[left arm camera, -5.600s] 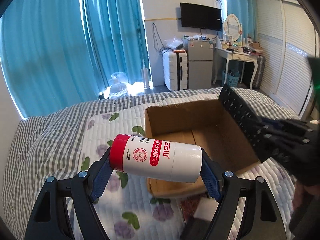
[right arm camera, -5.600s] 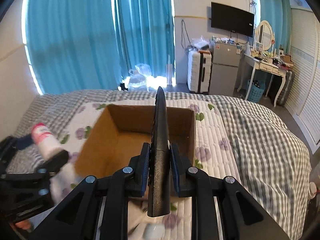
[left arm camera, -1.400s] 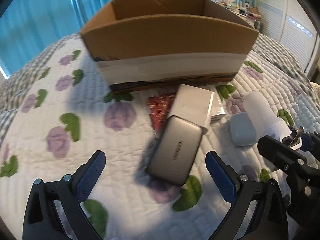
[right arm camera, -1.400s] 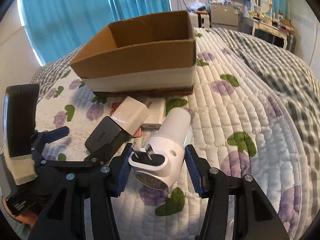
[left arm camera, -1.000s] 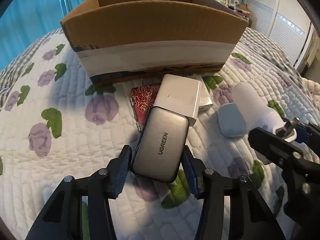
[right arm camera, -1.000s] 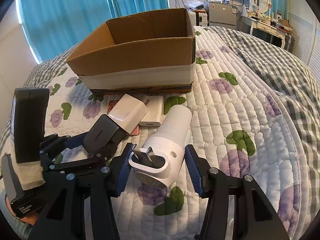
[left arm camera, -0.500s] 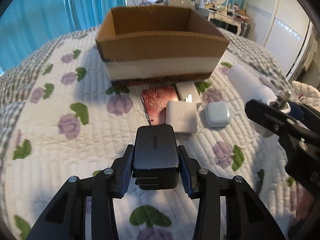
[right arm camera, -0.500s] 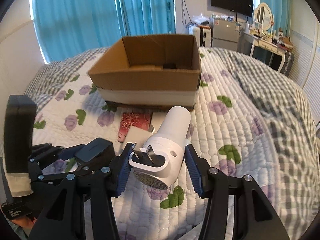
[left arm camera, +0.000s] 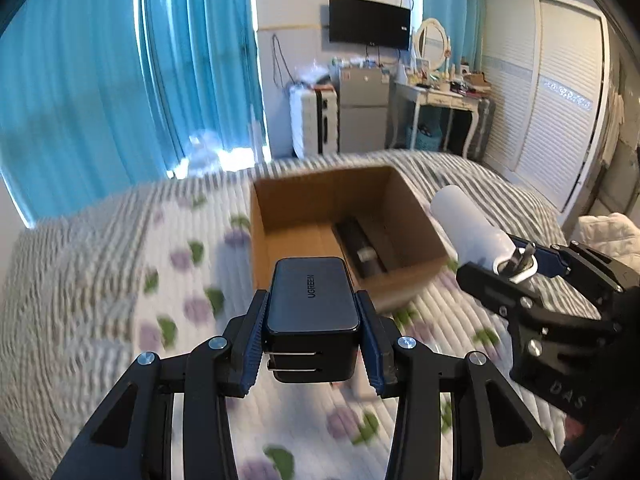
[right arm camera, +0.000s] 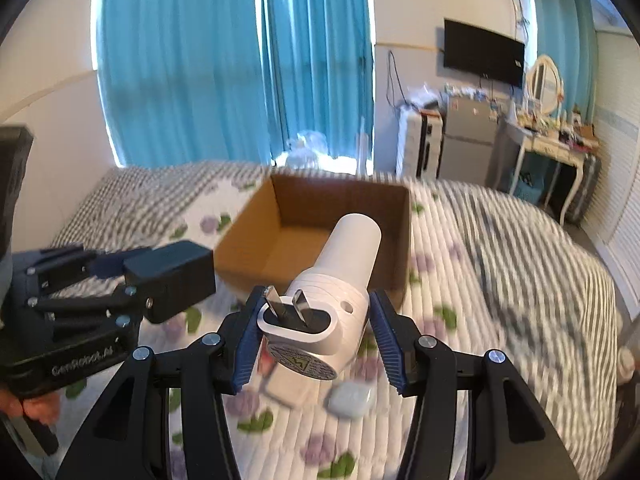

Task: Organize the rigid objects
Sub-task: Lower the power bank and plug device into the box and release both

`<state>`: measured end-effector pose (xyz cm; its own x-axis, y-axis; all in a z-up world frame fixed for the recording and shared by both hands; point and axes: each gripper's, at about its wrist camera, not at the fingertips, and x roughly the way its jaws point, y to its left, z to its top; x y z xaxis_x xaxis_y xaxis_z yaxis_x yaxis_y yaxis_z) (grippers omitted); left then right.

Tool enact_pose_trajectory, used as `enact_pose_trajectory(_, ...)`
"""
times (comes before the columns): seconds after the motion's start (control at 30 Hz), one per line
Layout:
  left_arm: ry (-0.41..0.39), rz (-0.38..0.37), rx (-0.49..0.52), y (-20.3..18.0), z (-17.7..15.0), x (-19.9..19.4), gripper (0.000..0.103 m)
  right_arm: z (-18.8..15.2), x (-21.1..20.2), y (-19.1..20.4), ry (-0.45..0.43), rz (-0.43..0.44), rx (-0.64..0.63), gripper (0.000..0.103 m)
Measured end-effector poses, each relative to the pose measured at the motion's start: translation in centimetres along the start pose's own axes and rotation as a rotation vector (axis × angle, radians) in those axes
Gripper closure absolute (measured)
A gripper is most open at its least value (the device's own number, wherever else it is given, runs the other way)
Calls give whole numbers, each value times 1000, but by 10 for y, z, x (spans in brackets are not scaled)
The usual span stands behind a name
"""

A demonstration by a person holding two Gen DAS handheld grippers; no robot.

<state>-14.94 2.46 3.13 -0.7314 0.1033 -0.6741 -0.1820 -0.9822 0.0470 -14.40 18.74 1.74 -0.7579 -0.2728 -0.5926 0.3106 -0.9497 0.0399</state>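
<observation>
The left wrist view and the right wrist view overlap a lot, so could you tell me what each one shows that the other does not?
Only the left wrist view shows the black remote lying inside the cardboard box. Only the right wrist view shows the pale blue case on the quilt. Both show the box, the left gripper shut on the black UGREEN charger, and the right gripper shut on the white plug device.

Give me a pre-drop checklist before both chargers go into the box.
1. Left gripper jaws tight on black charger: ok.
2. Right gripper jaws tight on white plug adapter: ok.
3. Cardboard box open on top: ok.
4. Free floor space beside the black remote inside: ok.
5. Either item over the box opening: not ok, both short of it.
6. Grippers apart from each other: ok.
</observation>
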Motion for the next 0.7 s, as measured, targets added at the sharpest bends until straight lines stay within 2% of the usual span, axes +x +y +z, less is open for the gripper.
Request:
enact_pose_trajectory(0.2, -15, -5, -13, 6, 43, 40, 60, 45, 32, -13, -20, 30, -13, 52)
enact_pose_trajectory(0.3, -4, 19, -16, 9, 56, 78, 60, 62, 59, -20, -5, 14, -43, 52)
enact_pose_trajectory(0.47, 38, -4, -14, 7, 58, 134, 60, 74, 102, -33, 23, 8, -80, 52)
enact_pose_trajectory(0.7, 80, 8, 28, 1, 45, 176, 60, 74, 141, -48, 47, 8, -126, 52)
